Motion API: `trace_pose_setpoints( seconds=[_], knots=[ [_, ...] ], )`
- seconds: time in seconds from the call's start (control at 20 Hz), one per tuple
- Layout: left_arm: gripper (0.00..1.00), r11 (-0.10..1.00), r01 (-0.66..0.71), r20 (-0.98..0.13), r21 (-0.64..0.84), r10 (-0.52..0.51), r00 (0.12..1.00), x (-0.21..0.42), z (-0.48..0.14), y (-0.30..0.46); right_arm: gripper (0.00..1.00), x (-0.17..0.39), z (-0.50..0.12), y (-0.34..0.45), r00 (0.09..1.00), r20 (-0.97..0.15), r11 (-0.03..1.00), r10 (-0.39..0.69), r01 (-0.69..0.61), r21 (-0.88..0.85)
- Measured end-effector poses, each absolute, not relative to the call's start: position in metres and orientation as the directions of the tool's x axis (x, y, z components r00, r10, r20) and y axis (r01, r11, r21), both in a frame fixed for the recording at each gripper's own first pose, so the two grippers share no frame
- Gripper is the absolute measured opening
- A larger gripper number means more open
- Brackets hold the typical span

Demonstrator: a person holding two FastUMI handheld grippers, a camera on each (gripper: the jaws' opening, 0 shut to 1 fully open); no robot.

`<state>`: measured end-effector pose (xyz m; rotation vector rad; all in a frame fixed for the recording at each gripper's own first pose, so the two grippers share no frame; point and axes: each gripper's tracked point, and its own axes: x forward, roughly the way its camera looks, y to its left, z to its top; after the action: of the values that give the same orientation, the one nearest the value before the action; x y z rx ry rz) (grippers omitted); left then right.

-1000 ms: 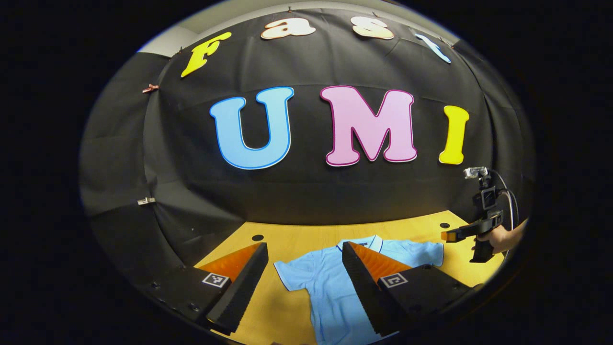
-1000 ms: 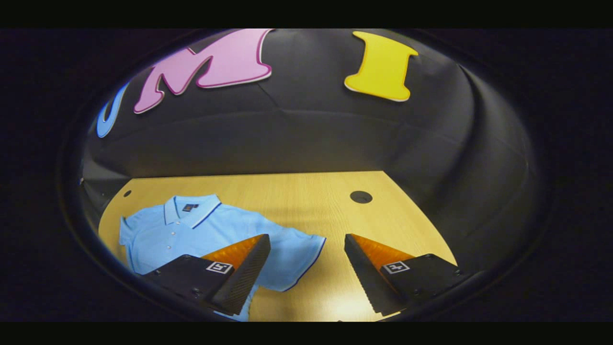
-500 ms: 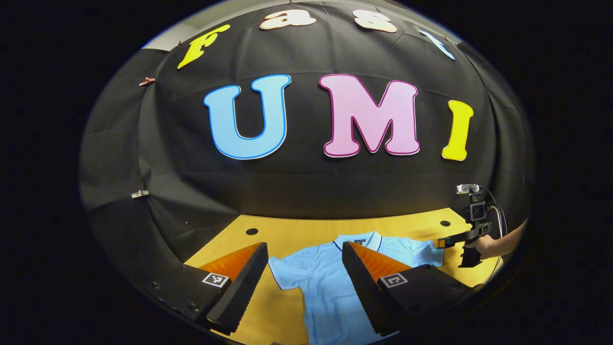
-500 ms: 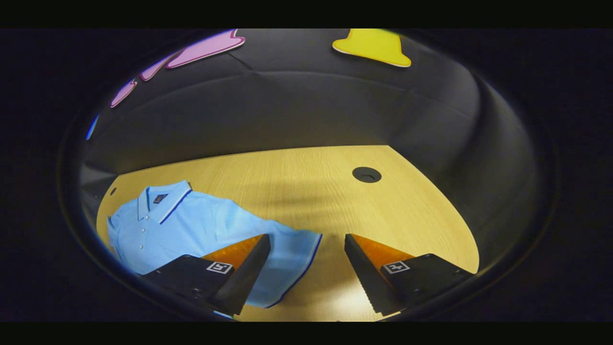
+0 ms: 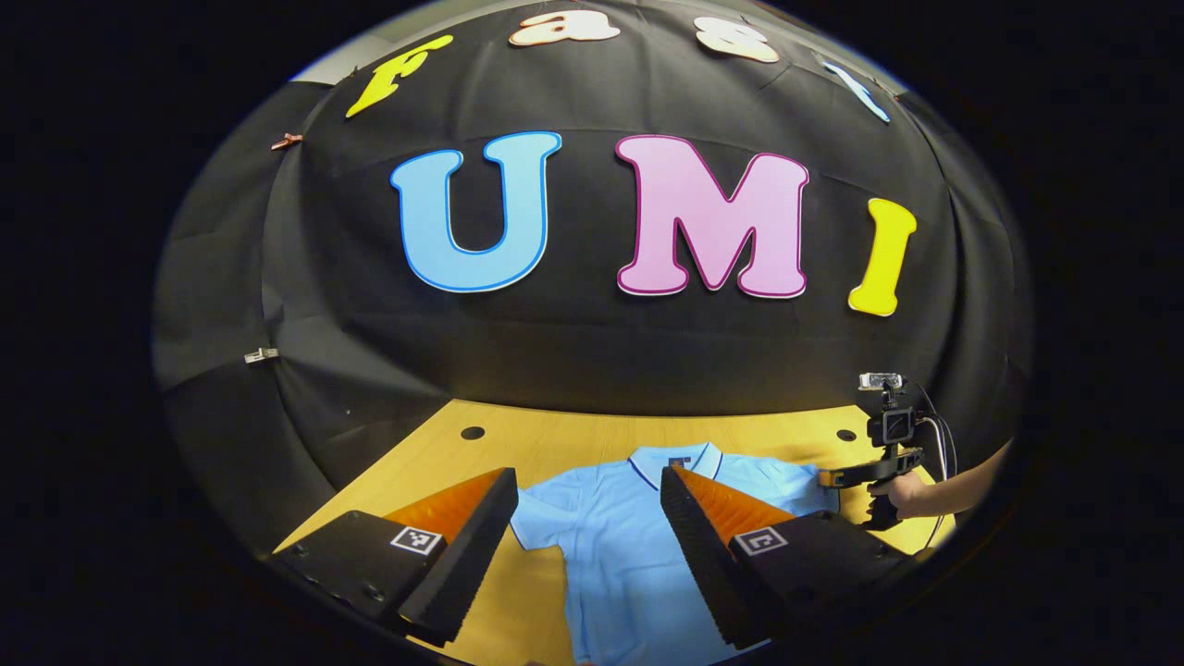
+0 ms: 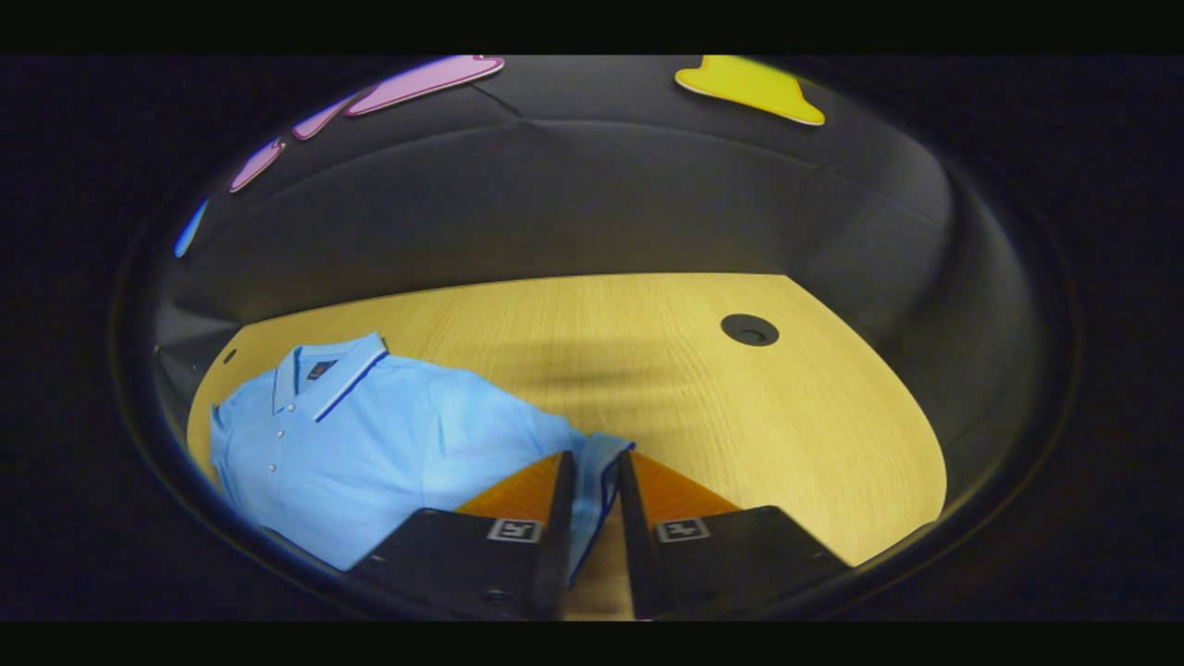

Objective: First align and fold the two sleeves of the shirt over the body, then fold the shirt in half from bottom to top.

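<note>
**Wooden surface with a blue polo shirt, one sleeve gripped**

Wood-grain surface [image 6: 703, 388], pale yellow, spans the booth floor in front of a black cloth wall [image 5: 592, 361]. A dark round hole [image 6: 749, 329] sits in the surface, well apart from the shirt.

A light blue polo shirt [image 6: 370, 444] lies flat and face up on the surface, its collar [image 6: 338, 375] edged with a dark stripe and pointing toward the wall. In the left gripper view the shirt [image 5: 620, 555] spreads between and beyond the near fingers.

The right tongs [image 6: 592, 518] are clenched on the shirt's sleeve [image 6: 592, 462], with the striped cuff pinched between both fingers. From the left gripper view, these same tongs [image 5: 826, 479] sit at the shirt's far sleeve edge, held by a person's hand [image 5: 902, 497].

The left tongs [image 5: 587, 546] are released, fingers spread wide, hovering above the shirt's other sleeve and body.
</note>
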<state>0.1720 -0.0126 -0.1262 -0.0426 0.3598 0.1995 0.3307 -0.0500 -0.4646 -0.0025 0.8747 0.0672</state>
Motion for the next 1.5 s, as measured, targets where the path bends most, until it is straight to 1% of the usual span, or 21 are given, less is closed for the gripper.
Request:
trace_pose_setpoints(
  seconds=[0.15, 0.2, 0.3, 0.35, 0.4, 0.45, 0.5, 0.55, 0.6, 0.65, 0.7, 0.75, 0.9, 1.1, 1.15, 1.2, 1.25, 1.3, 1.4, 1.45, 1.5],
  knots=[
    [0.99, 0.980, -0.199, -0.364, -0.014, 0.181, 0.914, 0.166, -0.130, -0.015, 0.00, 0.331, -0.464, -0.038, 0.634, -0.770, 0.997, 0.076, -0.060, 0.049],
    [0.99, 0.980, -0.200, -0.363, -0.015, 0.181, 0.914, 0.165, -0.129, -0.013, 0.06, 0.330, -0.462, -0.037, 0.627, -0.775, 0.997, 0.076, -0.044, 0.062],
    [0.99, 0.979, -0.203, -0.357, -0.020, 0.182, 0.916, 0.162, -0.127, -0.008, 0.06, 0.334, -0.453, -0.037, 0.649, -0.758, 0.998, 0.064, -0.042, 0.048],
    [0.99, 0.978, -0.207, -0.358, -0.021, 0.186, 0.915, 0.157, -0.129, -0.005, 0.00, 0.339, -0.444, -0.036, 0.671, -0.740, 0.998, 0.058, -0.052, 0.031],
    [0.99, 0.977, -0.212, -0.359, -0.022, 0.190, 0.914, 0.152, -0.129, -0.001, 0.06, 0.340, -0.433, -0.032, 0.686, -0.725, 0.998, 0.061, -0.066, 0.021],
    [0.99, 0.975, -0.220, -0.357, -0.023, 0.197, 0.913, 0.147, -0.128, 0.003, 0.03, 0.341, -0.422, -0.026, 0.696, -0.715, 0.996, 0.068, -0.086, 0.011],
    [0.99, 0.972, -0.233, -0.355, -0.024, 0.210, 0.911, 0.142, -0.126, 0.009, 0.06, 0.340, -0.413, -0.022, 0.702, -0.710, 0.994, 0.064, -0.106, -0.015],
    [0.99, 0.968, -0.250, -0.354, -0.023, 0.226, 0.908, 0.139, -0.127, 0.016, 0.06, 0.341, -0.404, -0.016, 0.713, -0.697, 0.991, 0.068, -0.132, -0.039],
    [0.99, 0.966, -0.257, -0.352, -0.029, 0.231, 0.907, 0.135, -0.126, 0.021, 0.00, 0.343, -0.394, -0.003, 0.728, -0.681, 0.986, 0.079, -0.159, -0.056],
    [0.99, 0.965, -0.260, -0.353, -0.037, 0.231, 0.907, 0.131, -0.128, 0.024, 0.12, 0.344, -0.387, 0.009, 0.736, -0.670, 0.981, 0.093, -0.184, -0.065],
    [0.99, 0.963, -0.264, -0.355, -0.043, 0.232, 0.905, 0.127, -0.128, 0.029, 0.12, 0.342, -0.380, 0.023, 0.737, -0.667, 0.976, 0.111, -0.207, -0.066],
    [0.99, 0.963, -0.267, -0.358, -0.048, 0.233, 0.904, 0.122, -0.130, 0.034, 0.06, 0.342, -0.375, 0.038, 0.737, -0.664, 0.973, 0.127, -0.224, -0.062],
    [0.99, 0.959, -0.279, -0.360, -0.057, 0.240, 0.901, 0.111, -0.132, 0.051, 0.06, 0.339, -0.367, 0.079, 0.744, -0.649, 0.963, 0.161, -0.261, -0.061],
    [0.99, 0.948, -0.311, -0.367, -0.066, 0.267, 0.891, 0.096, -0.138, 0.077, 0.06, 0.318, -0.383, 0.128, 0.696, -0.691, 0.952, 0.195, -0.303, -0.036],
    [0.99, 0.945, -0.319, -0.371, -0.067, 0.274, 0.887, 0.091, -0.141, 0.083, 0.12, 0.315, -0.388, 0.137, 0.687, -0.699, 0.949, 0.197, -0.312, -0.040],
    [0.99, 0.943, -0.327, -0.375, -0.066, 0.280, 0.884, 0.087, -0.143, 0.089, 0.00, 0.309, -0.392, 0.146, 0.677, -0.708, 0.946, 0.201, -0.321, -0.039],
    [0.99, 0.940, -0.335, -0.378, -0.066, 0.287, 0.880, 0.083, -0.146, 0.095, 0.06, 0.303, -0.396, 0.158, 0.662, -0.717, 0.944, 0.217, -0.330, -0.019],
    [0.99, 0.938, -0.339, -0.384, -0.067, 0.290, 0.877, 0.082, -0.149, 0.101, 0.02, 0.296, -0.398, 0.170, 0.649, -0.724, 0.942, 0.235, -0.335, 0.006],
    [0.98, 0.934, -0.352, -0.394, -0.065, 0.301, 0.869, 0.083, -0.158, 0.111, 0.18, 0.286, -0.397, 0.189, 0.632, -0.725, 0.938, 0.274, -0.341, 0.058],
    [0.98, 0.933, -0.353, -0.397, -0.068, 0.299, 0.868, 0.088, -0.164, 0.116, 0.27, 0.283, -0.398, 0.192, 0.634, -0.723, 0.939, 0.275, -0.339, 0.060],
    [0.98, 0.934, -0.349, -0.402, -0.074, 0.293, 0.867, 0.095, -0.169, 0.119, 0.38, 0.279, -0.396, 0.197, 0.634, -0.718, 0.937, 0.286, -0.342, 0.071]
  ],
)
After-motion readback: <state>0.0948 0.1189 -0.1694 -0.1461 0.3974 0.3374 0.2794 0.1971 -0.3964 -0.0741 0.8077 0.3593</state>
